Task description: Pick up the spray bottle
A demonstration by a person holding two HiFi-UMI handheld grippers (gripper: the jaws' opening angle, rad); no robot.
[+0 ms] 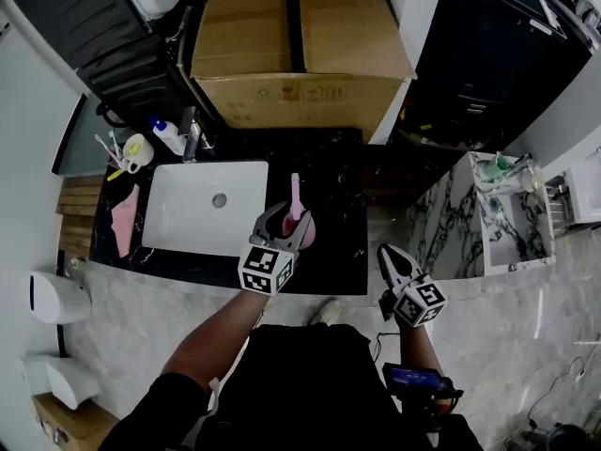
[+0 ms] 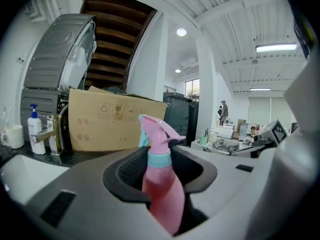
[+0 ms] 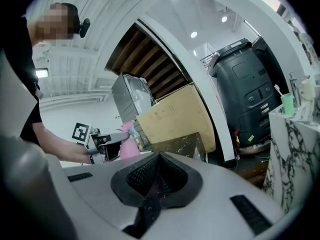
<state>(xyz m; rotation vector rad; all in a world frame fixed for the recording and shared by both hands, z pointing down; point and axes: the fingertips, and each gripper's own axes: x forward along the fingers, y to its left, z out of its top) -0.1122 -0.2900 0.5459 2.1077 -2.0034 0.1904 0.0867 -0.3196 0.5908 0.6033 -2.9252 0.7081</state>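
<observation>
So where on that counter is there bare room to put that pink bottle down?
The black counter right of the sink, before the cardboard box, is bare. Crowded: the back-left corner with mug, soap bottle and faucet.

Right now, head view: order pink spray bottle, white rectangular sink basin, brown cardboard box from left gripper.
1. pink spray bottle: held in the left gripper.
2. white sink basin: just left.
3. brown cardboard box: behind, counter's back.
</observation>
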